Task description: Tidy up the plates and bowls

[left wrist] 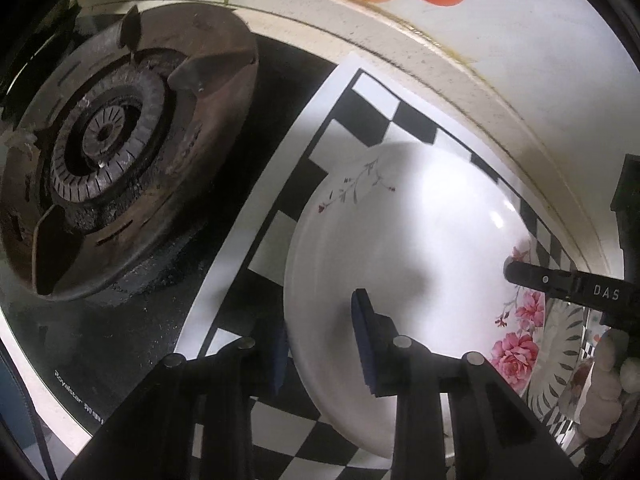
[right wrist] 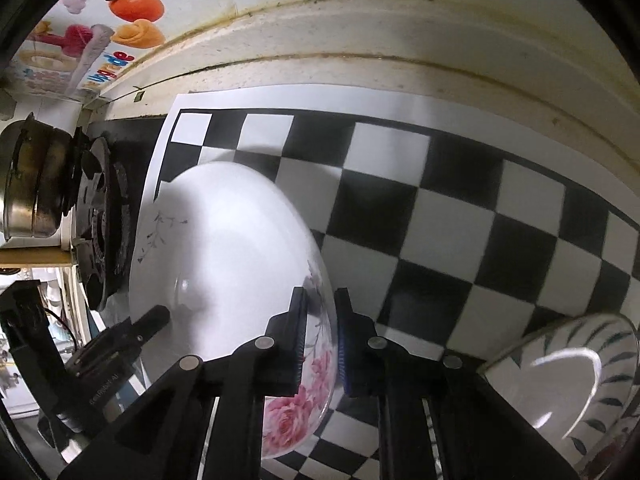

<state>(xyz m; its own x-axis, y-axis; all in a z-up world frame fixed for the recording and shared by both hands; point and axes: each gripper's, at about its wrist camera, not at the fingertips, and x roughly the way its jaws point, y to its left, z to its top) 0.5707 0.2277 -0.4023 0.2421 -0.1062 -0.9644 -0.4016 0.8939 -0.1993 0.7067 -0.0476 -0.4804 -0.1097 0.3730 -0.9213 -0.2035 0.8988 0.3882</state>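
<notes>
A white plate (left wrist: 420,220) with pink roses and a thin sprig on its rim lies over the black-and-white checkered mat (left wrist: 380,92), tilted. My left gripper (left wrist: 322,344) is shut on the plate's near-left rim, one pad under the rim and one inside. My right gripper (right wrist: 322,332) is shut on the rose-printed edge of the same plate (right wrist: 224,232). Each gripper shows in the other's view: the right one (left wrist: 560,284) at the plate's far rim, the left one (right wrist: 152,320) at the lower left. A leaf-patterned bowl (right wrist: 560,380) sits to the right on the mat (right wrist: 440,220).
A rusty gas burner (left wrist: 108,160) on black stove glass lies left of the mat. A metal pot (right wrist: 32,184) stands beyond the burner (right wrist: 104,220). A stained wall ledge (right wrist: 400,40) with fruit stickers runs behind. A hand (left wrist: 604,380) holds the right gripper.
</notes>
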